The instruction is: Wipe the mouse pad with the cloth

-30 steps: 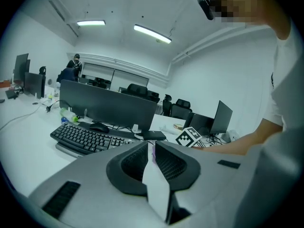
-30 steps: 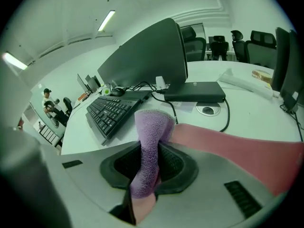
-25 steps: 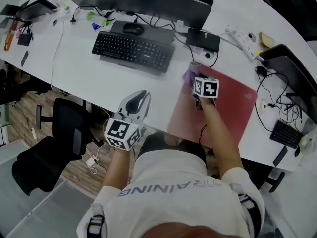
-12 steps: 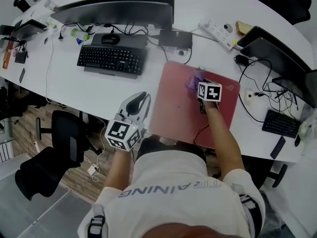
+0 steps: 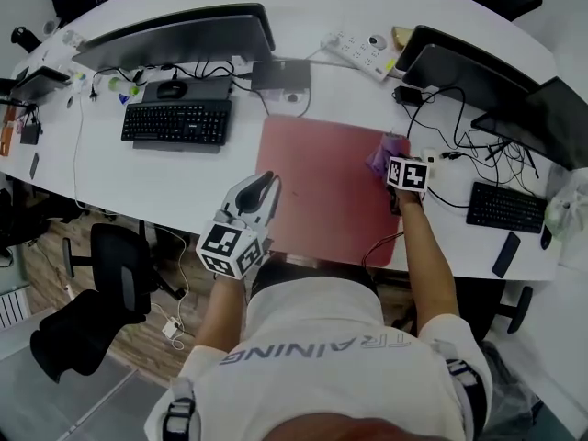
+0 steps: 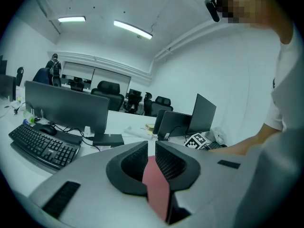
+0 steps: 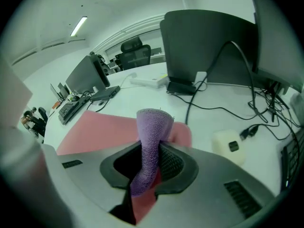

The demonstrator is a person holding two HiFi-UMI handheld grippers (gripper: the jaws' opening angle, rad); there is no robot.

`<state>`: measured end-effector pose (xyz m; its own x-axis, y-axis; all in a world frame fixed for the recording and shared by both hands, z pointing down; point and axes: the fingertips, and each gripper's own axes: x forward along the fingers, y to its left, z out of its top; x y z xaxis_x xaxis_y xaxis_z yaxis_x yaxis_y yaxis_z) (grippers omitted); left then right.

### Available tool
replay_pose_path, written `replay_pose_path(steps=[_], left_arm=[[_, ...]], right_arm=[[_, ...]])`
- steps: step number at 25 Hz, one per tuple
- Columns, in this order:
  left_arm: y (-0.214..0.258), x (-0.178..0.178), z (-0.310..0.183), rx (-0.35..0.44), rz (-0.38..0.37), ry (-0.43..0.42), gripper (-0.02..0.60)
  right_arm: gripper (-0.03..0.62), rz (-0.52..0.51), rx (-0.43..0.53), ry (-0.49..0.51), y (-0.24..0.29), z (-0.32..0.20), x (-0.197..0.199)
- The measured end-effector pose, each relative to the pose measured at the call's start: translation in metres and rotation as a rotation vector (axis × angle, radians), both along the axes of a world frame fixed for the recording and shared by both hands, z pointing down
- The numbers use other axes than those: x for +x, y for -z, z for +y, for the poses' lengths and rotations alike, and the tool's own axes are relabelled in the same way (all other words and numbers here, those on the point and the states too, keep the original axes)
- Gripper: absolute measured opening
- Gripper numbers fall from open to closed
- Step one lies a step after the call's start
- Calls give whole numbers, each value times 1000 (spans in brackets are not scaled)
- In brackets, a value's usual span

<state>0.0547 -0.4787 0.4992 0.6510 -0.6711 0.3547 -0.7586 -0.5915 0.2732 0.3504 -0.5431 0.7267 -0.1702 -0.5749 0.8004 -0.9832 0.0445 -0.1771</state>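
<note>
**Cloth at the pad's far right corner; left tongs idle at its near left edge**

Right tongs point(image 7: 151, 148): clenched on the purple cloth point(image 7: 152, 127). The cloth stands up from between the jaws in a folded tongue, with its lower end pinched between the ribbed pads.

In the head view the cloth sits on the red mouse pad point(image 5: 317, 186), at its far right corner and close to the right edge.

Left tongs point(image 6: 151, 148): jaws drawn together, only a thin slit between them, nothing gripped. The red seen through the slit is the pad beyond. In the head view they hang at the pad's near left edge, by the front rim of the white worktop point(image 5: 165, 173). They are well apart from the right tongs.

Edges:
- Right edge: crowded. A small white box point(image 7: 229, 146) with a plugged lead lies just beside the corner, with black cables point(image 5: 452, 159) strung past it. A black keyboard point(image 5: 505, 208) lies further right.
- Far edge: a flat black box point(image 5: 280, 73) and its leads sit near it.
- Left edge: bare worktop lies between the pad and a second keyboard point(image 5: 176, 122).
- Near edge: runs close along the worktop's front rim.

Open room: the pad's middle and whole left half are bare, with nothing lying on them.
</note>
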Motion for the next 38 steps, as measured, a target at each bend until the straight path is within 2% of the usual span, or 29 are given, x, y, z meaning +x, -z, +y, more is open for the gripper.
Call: replay_pose_path(steps=[4,7,10,13,16,20,26,31,35,38], left_arm=[[-1,20,3,3,0,-15,44],[-4,28,10,-6,-6,-35,44],[-3,27,14,-4,-7,-49,44],[1,14,16,4,-2,-57,44],[1,-10,19,4,-2,-60,46],[1,-60,22,2,7,-28,51],[-3,-142,33,-3,11,2,55],[-10,-215,44,-8,6,43,61],[-17,-259,51,-16,5,60,63],[-20,-276,53,-16,14,58,63]], right_arm=[[100,60,12,-39,1,16,47],[99,96,26,-72,2,29,65],[99,105,63,-101,13,36,65],[100,60,133,-125,37,42,46],[100,-14,201,-114,66,50,4],[100,-90,231,-36,93,61,-83],[100,-186,185,136,91,65,-237],[100,-216,128,240,65,58,-349],[100,-197,75,276,36,47,-409],[100,-163,32,278,15,44,-429]])
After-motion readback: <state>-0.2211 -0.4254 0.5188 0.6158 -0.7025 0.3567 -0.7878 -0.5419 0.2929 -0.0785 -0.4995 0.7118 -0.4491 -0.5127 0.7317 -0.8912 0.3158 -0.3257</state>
